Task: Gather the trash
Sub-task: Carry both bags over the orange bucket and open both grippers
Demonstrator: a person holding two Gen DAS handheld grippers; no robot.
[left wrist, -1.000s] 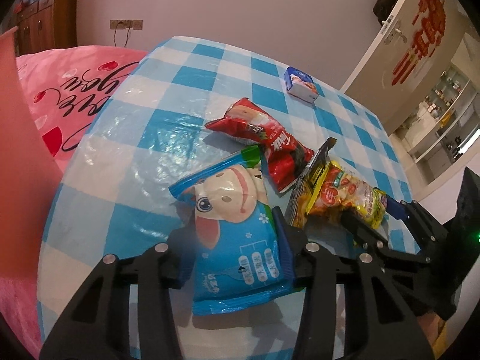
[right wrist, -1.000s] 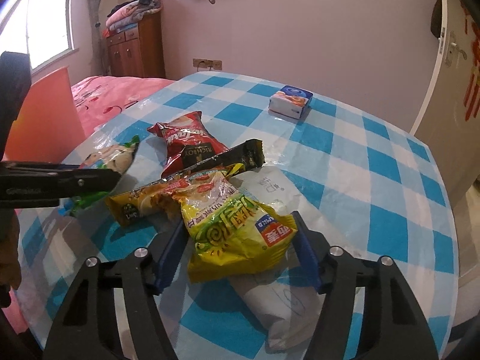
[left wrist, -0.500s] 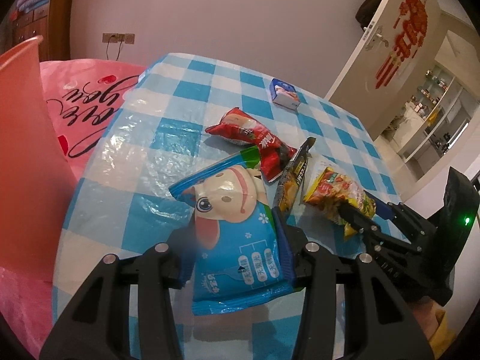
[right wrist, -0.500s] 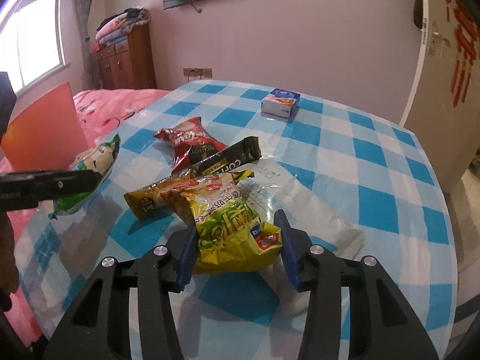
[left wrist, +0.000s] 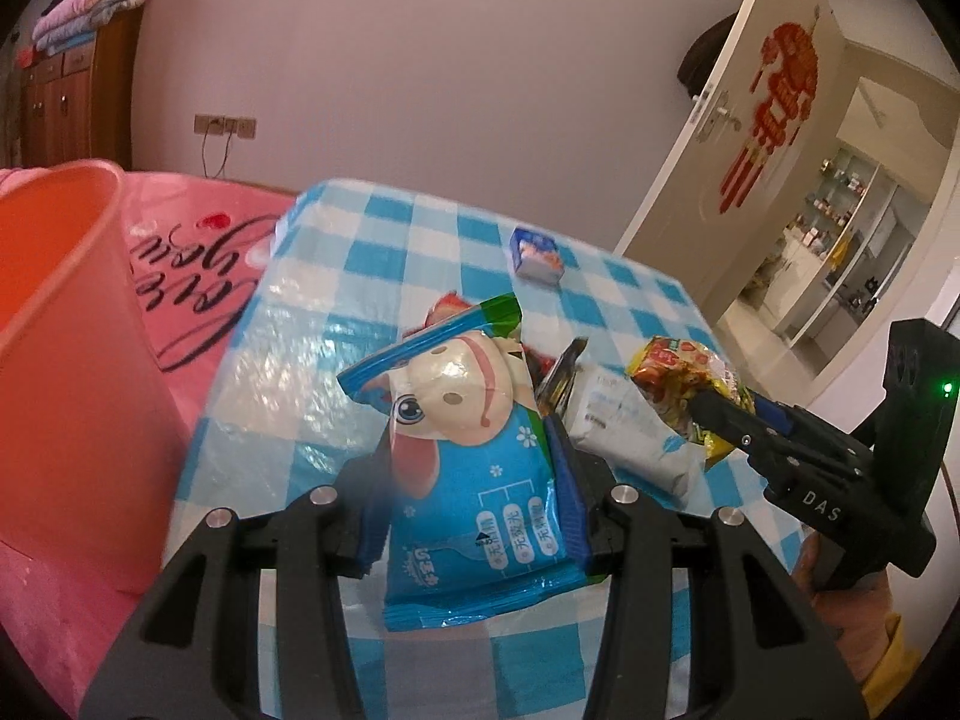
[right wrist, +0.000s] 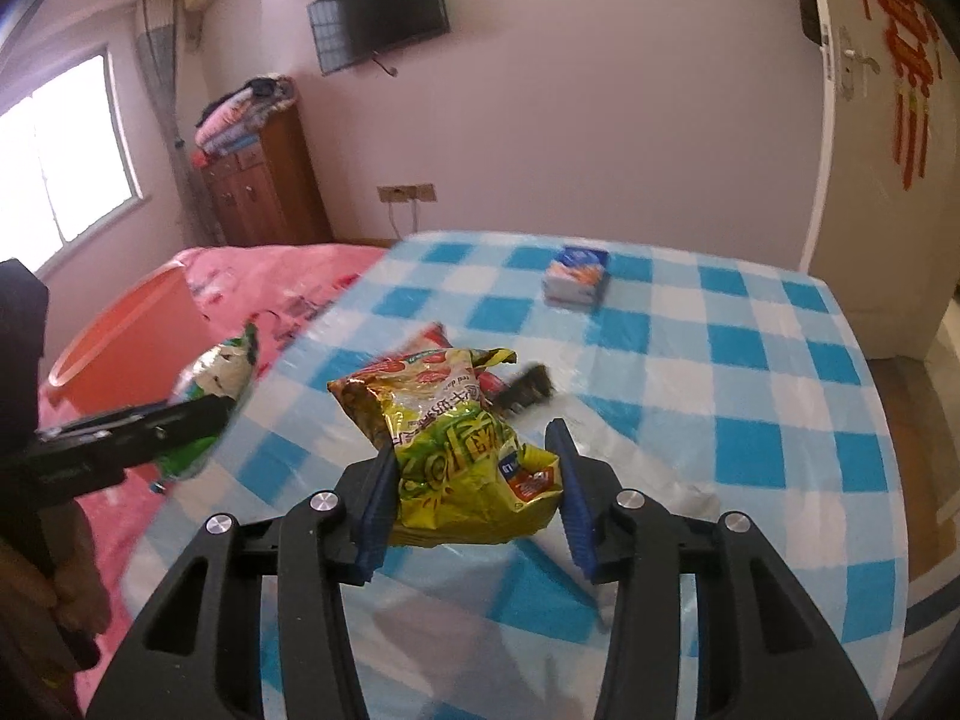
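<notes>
The left gripper [left wrist: 468, 468] is closed partway on a blue snack bag with a cartoon cow [left wrist: 474, 456]. The bag is squeezed between the two blue pads and is held up off the table [left wrist: 372, 252]. Its long side runs straight out along the fingers, with the cow's head and the green top end pointing away from the hand. The bottom seam sits back near the gripper's body.

The right gripper [right wrist: 474, 474] is closed partway on a yellow snack bag [right wrist: 456, 438]. The left pad is pressed into the crinkled bag, and the right pad seems to be touching its corner, though this is hard to see. This bag is also lifted off the checked tablecloth. Its long side points forward and a bit to the left, with the torn top end farthest away.

Just past the held bags, a white wrapper [left wrist: 624, 426], a dark wrapper [left wrist: 558, 378] and a red bag [right wrist: 435, 336] are left lying on the table. A small blue box [right wrist: 576, 273] is seen farther back. An orange bin [left wrist: 66, 348] is standing beside the table, on the left.
</notes>
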